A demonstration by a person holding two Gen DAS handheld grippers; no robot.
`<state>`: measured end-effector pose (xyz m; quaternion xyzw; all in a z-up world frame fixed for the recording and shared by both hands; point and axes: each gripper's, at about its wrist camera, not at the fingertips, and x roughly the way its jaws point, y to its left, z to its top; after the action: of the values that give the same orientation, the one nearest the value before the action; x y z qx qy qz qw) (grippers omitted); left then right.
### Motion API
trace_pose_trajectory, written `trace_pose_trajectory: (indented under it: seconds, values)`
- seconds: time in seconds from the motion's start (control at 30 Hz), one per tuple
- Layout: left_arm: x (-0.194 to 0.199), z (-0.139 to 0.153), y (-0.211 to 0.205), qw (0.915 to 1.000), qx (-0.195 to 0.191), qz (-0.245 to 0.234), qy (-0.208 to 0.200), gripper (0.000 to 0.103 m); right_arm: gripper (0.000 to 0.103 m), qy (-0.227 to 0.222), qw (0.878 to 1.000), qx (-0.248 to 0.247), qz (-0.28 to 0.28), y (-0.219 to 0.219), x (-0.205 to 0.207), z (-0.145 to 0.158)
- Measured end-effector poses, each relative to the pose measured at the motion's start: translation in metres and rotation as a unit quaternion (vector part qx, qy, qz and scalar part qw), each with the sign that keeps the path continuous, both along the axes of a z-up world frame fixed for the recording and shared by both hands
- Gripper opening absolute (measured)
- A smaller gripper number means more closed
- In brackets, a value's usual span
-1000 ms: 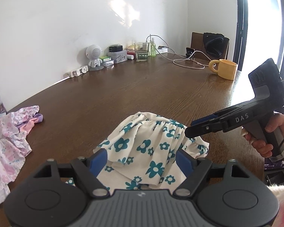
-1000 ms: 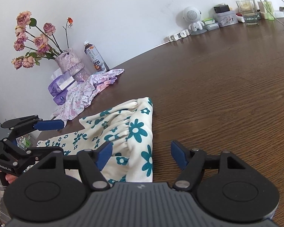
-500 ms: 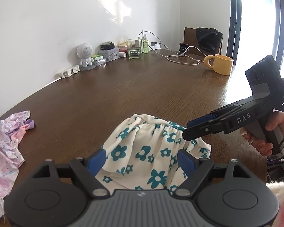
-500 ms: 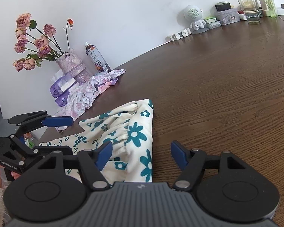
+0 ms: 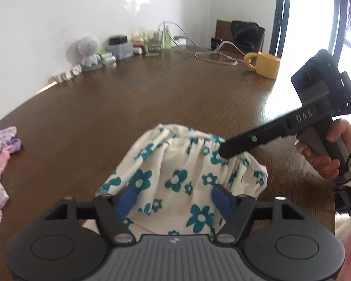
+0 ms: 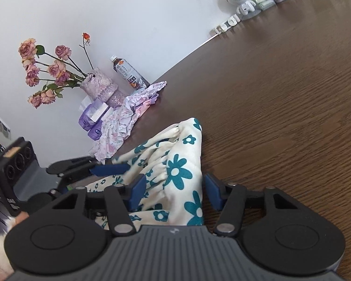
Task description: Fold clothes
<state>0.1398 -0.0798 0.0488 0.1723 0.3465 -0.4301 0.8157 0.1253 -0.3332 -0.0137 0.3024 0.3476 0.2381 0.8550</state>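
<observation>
Left wrist view: my left gripper point(image 5: 174, 197) has its blue-padded fingers spread wide over a white garment with teal flowers point(image 5: 182, 171), which lies bunched on the brown wooden table point(image 5: 152, 98) just in front of me. My right gripper point(image 5: 224, 151) reaches in from the right, a hand point(image 5: 330, 154) on its handle, its tip against the gathered waistband; from here I cannot tell its gap. Right wrist view shows its fingers apart, straddling the garment's gathered edge. A pink floral garment point(image 6: 119, 128) lies near a vase of roses point(image 6: 100, 89), and a yellow mug point(image 5: 265, 66) sits far across the table.
</observation>
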Motion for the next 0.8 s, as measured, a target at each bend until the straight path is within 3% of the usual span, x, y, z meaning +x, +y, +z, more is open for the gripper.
trace_pose_trajectory:
  seconds: [0.13, 0.33, 0.4, 0.47, 0.67, 0.8]
  values:
    - [-0.003, -0.009, 0.002, 1.0000, -0.003, -0.009, -0.001, 0.061, 0.046, 0.010, 1.000, 0.009, 0.004, -0.005, -0.002, -0.002]
    - [-0.009, -0.013, 0.002, 0.9999, -0.007, -0.014, 0.000, 0.052, 0.041, 0.018, 1.000, 0.023, -0.004, 0.000, 0.004, -0.006]
    - [-0.011, -0.013, 0.003, 0.9999, -0.010, -0.010, -0.001, 0.050, 0.026, 0.019, 1.000, 0.017, -0.004, 0.001, 0.003, -0.006]
    - [-0.013, -0.014, 0.003, 0.9999, -0.013, -0.008, -0.001, 0.049, 0.021, 0.014, 1.000, 0.010, -0.003, 0.001, 0.001, -0.004]
    - [-0.013, -0.013, -0.007, 0.9993, -0.037, -0.009, 0.002, 0.044, 0.018, -0.017, 0.997, -0.082, 0.001, 0.005, -0.006, 0.030]
    - [-0.014, -0.004, -0.016, 0.9974, -0.069, -0.021, 0.007, 0.044, 0.018, -0.035, 0.982, -0.183, 0.007, 0.003, -0.010, 0.060]
